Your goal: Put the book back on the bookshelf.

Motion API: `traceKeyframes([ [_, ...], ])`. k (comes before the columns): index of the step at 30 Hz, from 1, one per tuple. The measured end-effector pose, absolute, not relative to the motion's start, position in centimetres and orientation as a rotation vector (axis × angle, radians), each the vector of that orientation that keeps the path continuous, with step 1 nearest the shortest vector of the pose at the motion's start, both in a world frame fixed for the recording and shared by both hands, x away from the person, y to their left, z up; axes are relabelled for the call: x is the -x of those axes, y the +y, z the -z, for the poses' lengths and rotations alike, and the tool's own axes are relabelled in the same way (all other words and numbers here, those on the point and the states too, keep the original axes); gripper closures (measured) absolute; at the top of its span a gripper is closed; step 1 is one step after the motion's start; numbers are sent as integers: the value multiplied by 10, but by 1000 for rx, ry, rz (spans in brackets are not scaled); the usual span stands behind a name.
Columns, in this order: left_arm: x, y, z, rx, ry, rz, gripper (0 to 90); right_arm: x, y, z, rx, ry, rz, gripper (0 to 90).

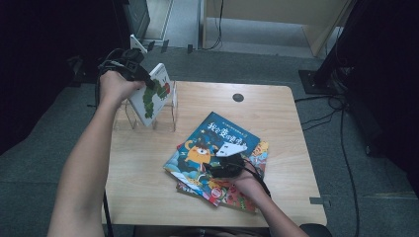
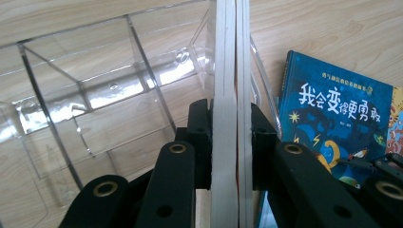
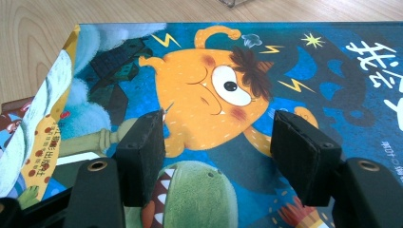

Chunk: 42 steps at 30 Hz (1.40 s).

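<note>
So the left gripper (image 1: 147,79) is clamped on the edge of the caterpillar book (image 1: 154,95) at the upper left, held upright over the clear rack (image 1: 168,121) to slot in, while the right gripper (image 3: 218,161), jaws apart, rests on the blue book (image 1: 212,148) mid-frame, probably steadying the stack.
</note>
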<state>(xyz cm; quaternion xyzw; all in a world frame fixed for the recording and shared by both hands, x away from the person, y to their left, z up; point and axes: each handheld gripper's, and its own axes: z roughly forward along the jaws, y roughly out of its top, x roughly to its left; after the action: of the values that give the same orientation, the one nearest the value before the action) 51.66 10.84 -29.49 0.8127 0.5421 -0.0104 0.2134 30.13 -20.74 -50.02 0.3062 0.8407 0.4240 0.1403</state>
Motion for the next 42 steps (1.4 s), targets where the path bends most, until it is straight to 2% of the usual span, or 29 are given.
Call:
traceKeyframes([
  [42,-538,77,333,-2357,1571,16,753,-302,-206,500,-887,2430,-1225,360],
])
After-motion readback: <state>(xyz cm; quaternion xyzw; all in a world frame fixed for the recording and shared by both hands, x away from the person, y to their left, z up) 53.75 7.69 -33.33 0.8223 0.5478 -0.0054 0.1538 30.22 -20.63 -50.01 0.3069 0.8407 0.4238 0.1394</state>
